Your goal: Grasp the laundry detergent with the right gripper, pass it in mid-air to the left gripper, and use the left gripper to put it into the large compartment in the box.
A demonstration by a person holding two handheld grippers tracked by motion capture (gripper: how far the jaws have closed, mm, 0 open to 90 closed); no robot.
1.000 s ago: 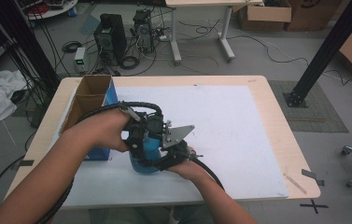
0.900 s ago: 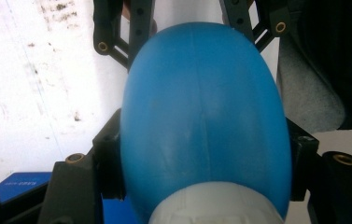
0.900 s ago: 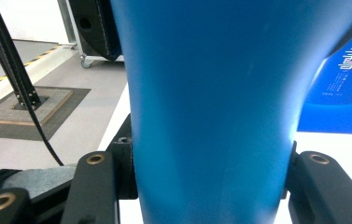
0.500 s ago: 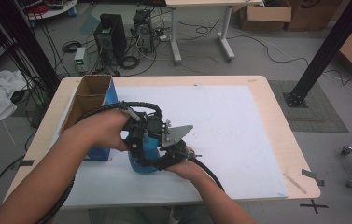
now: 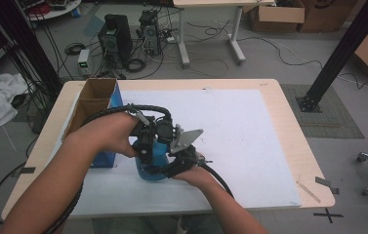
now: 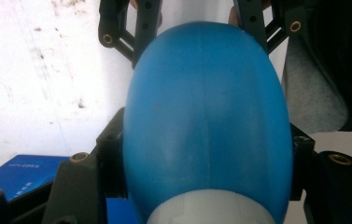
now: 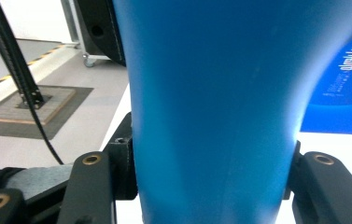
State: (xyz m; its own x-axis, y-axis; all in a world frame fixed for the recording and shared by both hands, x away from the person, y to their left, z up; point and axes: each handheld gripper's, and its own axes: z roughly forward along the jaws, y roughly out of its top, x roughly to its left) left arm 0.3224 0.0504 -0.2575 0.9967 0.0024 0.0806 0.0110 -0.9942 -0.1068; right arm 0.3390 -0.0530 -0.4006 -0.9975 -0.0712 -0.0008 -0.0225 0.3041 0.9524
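My left gripper (image 5: 148, 146) pinches the blue bottle (image 5: 153, 163) from above, its jaws pressed against the bottle's rounded sides; in the left gripper view the bottle (image 6: 206, 121) bulges between them, with a pale band at its lower end. My right gripper (image 5: 181, 158) clamps the same bottle from the near right side, both jaws tight on its flanks, as the right gripper view shows (image 7: 211, 112). The bottle stands on the white sheet (image 5: 250, 126) that covers the counter (image 5: 289, 141), near its front edge. Just left of it sits a blue box (image 5: 104, 158) beside an open cardboard carton (image 5: 93, 97). White characters are printed on the blue box (image 7: 346, 79), too cut off to read.
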